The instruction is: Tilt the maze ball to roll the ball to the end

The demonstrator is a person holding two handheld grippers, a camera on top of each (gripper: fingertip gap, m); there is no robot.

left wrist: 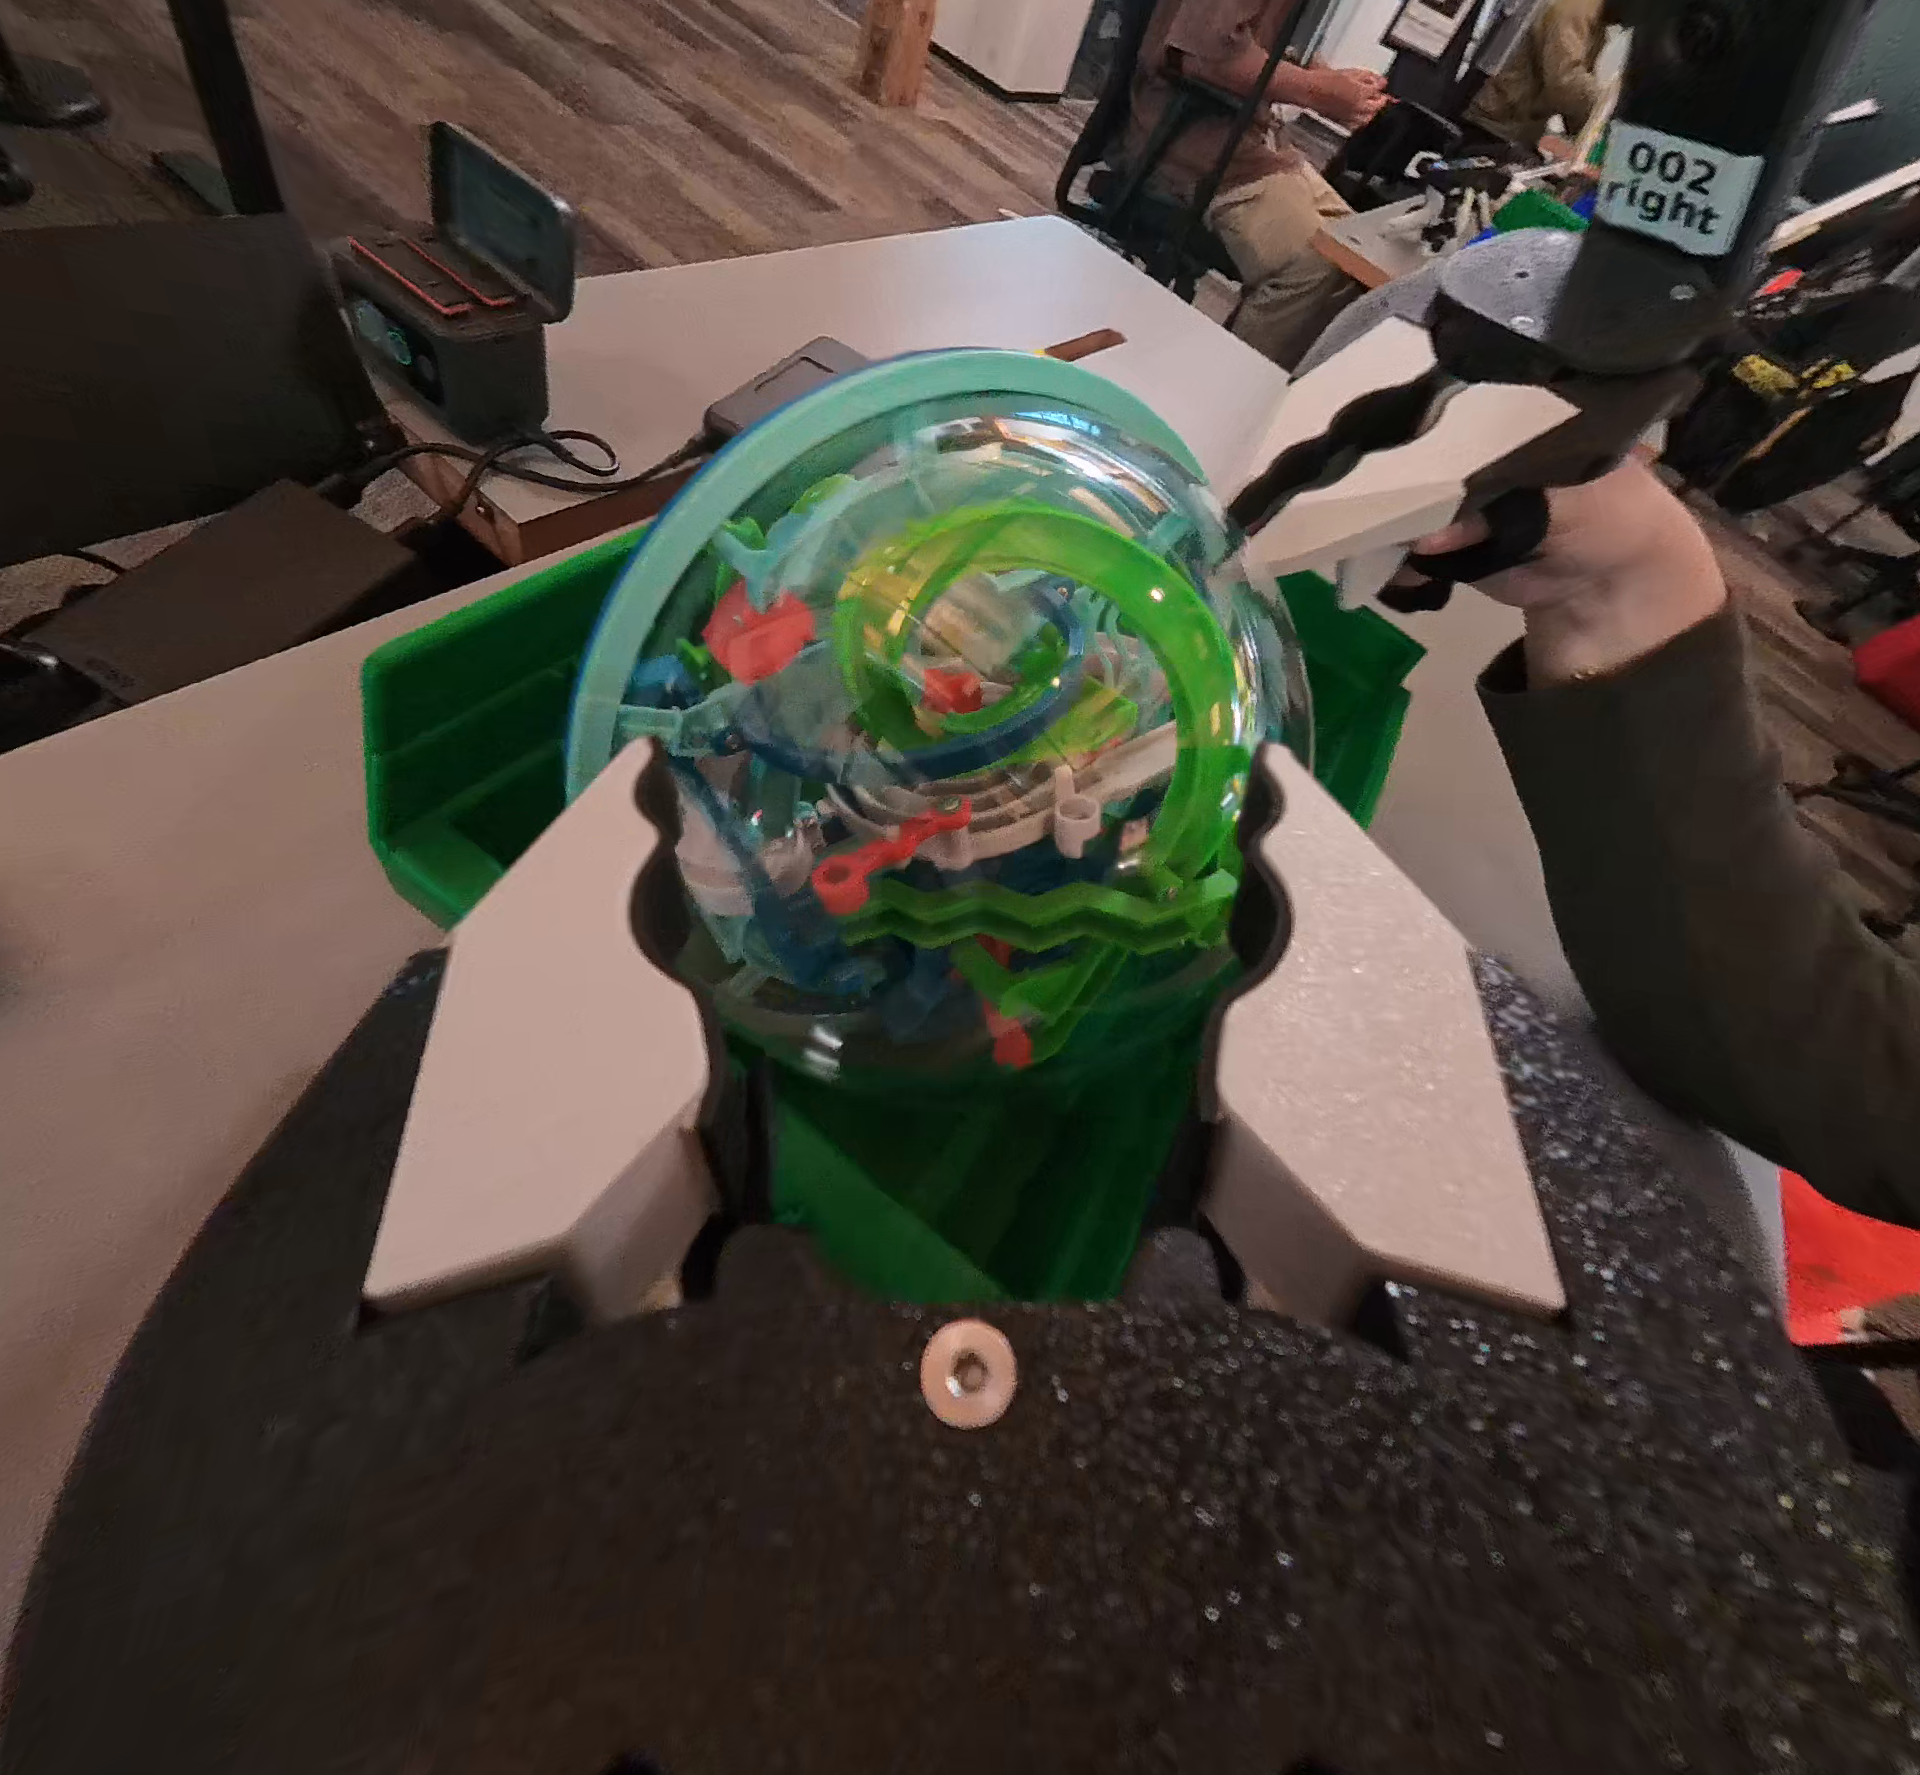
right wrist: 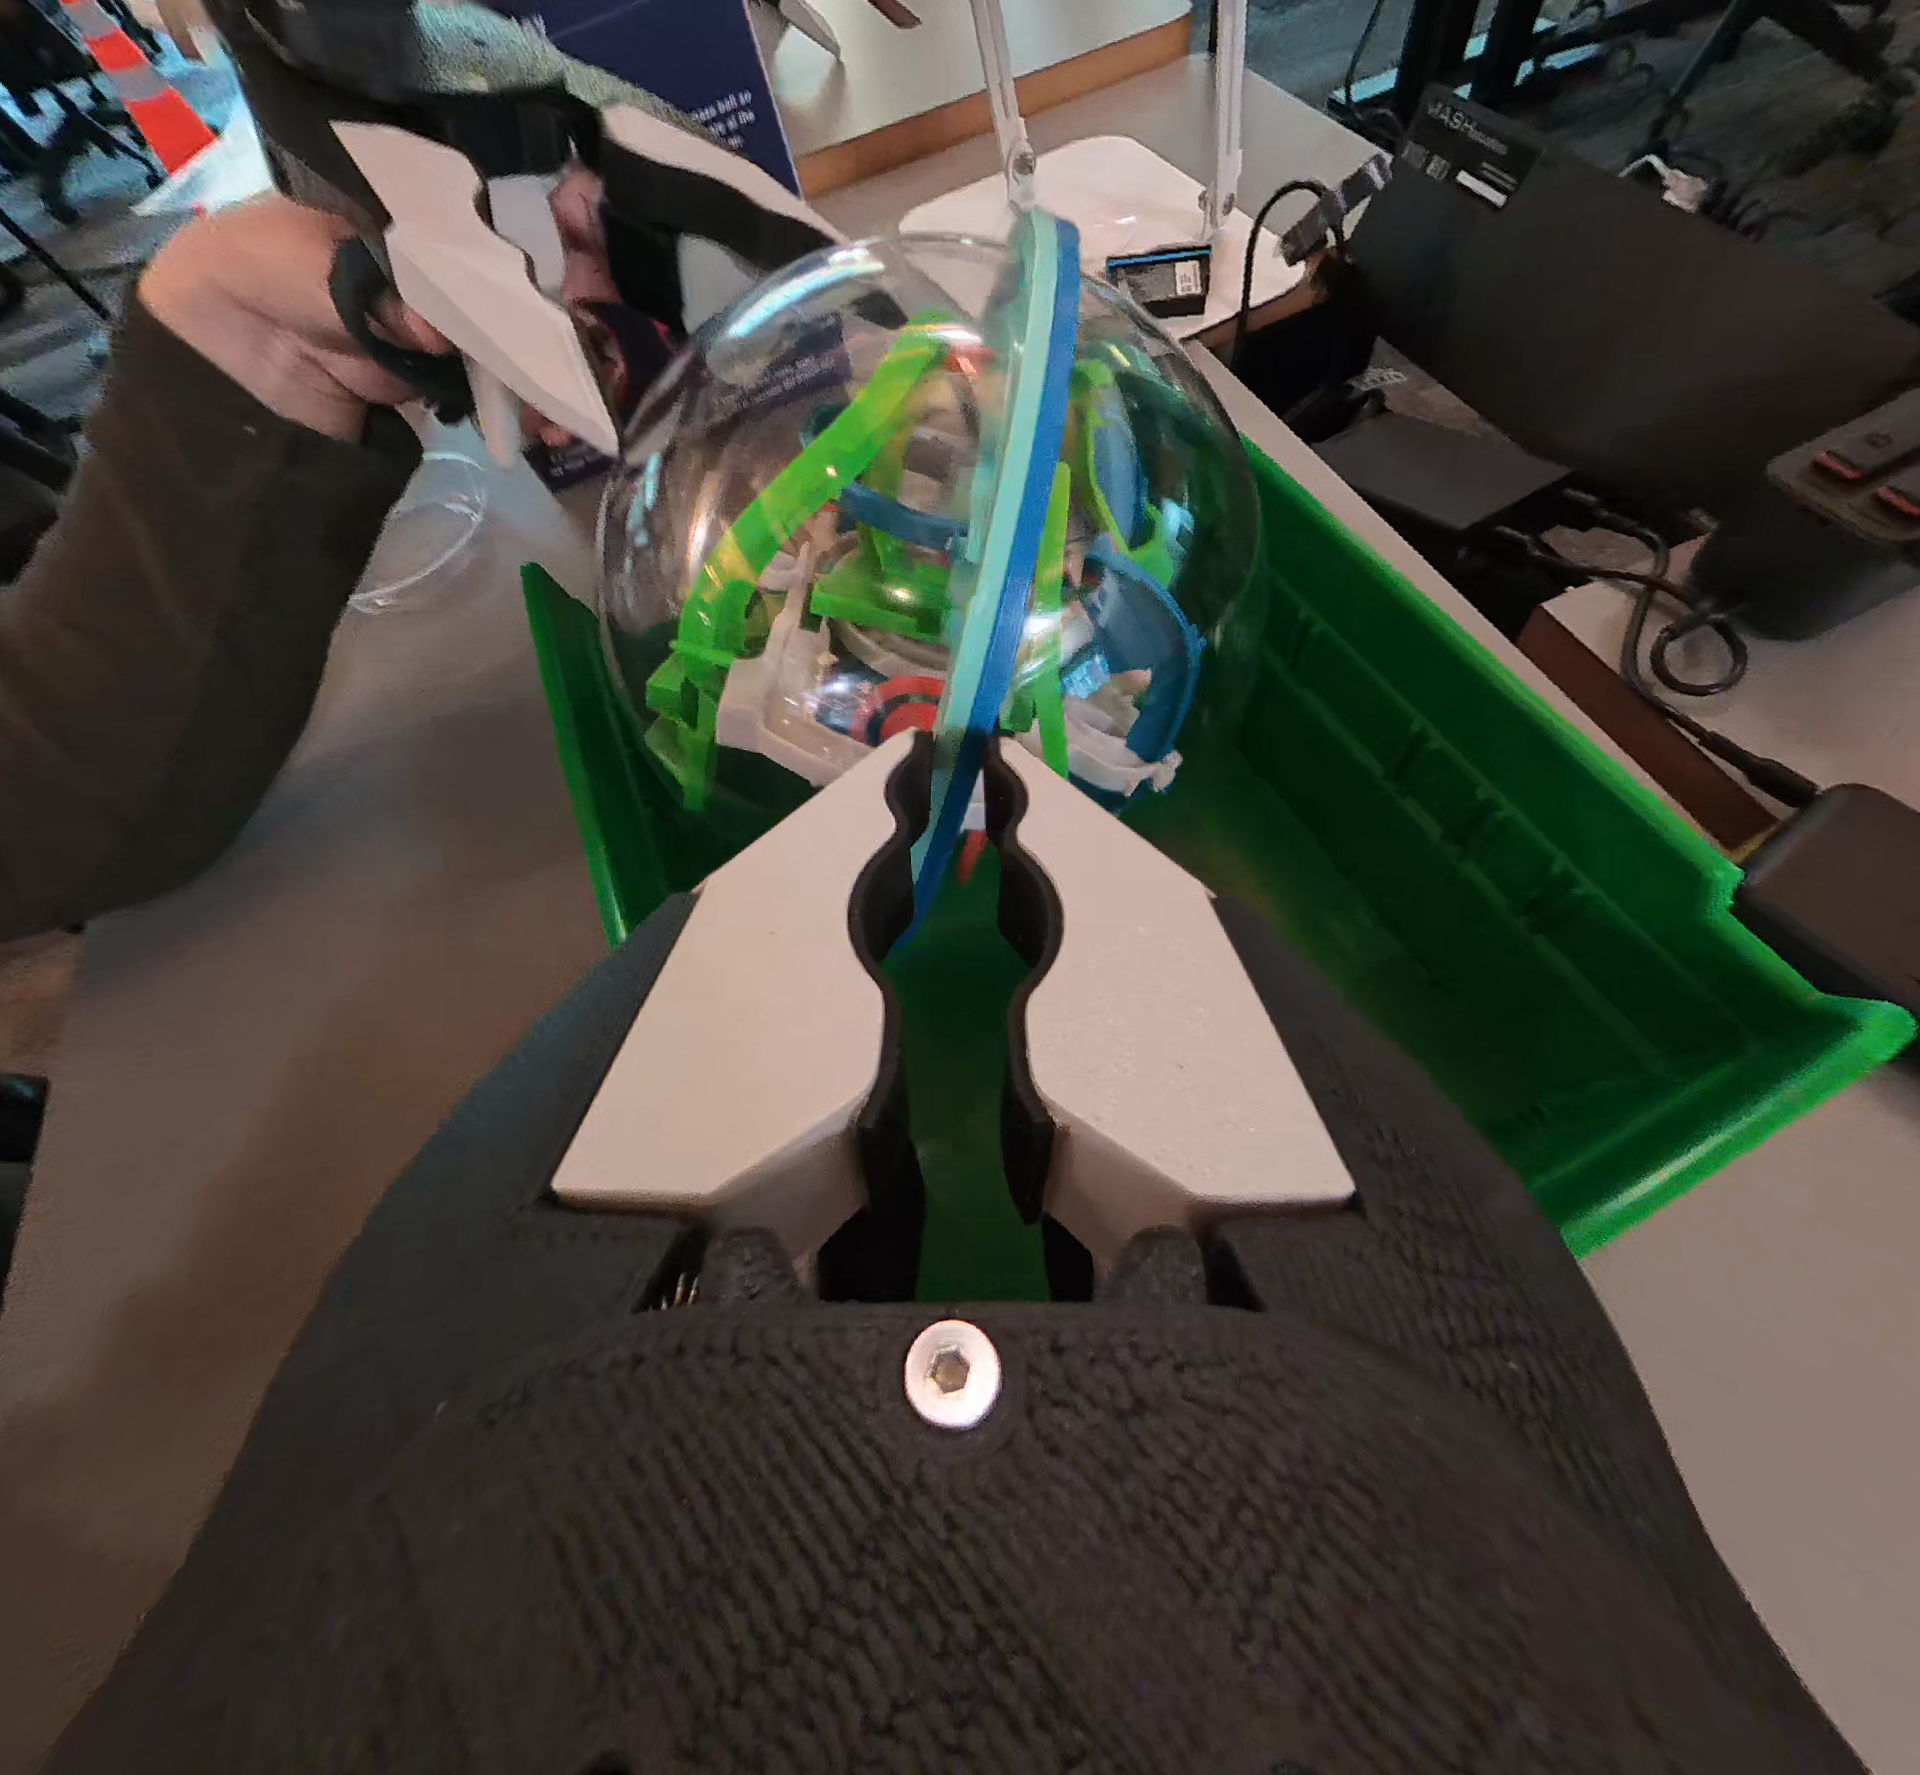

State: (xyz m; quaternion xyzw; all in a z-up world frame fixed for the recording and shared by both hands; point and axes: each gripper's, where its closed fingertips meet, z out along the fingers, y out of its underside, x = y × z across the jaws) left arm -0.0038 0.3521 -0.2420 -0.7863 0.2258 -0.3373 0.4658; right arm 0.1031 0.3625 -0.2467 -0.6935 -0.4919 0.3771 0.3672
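The maze ball is a clear sphere with green, blue and red tracks inside and a teal-and-blue rim. It sits over a green bin. My left gripper has its pads pressed on both sides of the clear shell. My right gripper is shut on the rim, which runs upright between its fingers. The ball fills the middle of the right wrist view, over the bin. Each gripper shows in the other view, the right one and the left one. I cannot make out the small rolling ball.
The bin stands on a light table. A black case and a dark power pack lie behind it. A blue box, a white stand and cables are near. A person sits beyond. The black case is about equally far from each gripper, around 30 cm. My right wrist view looks at it from another angle.
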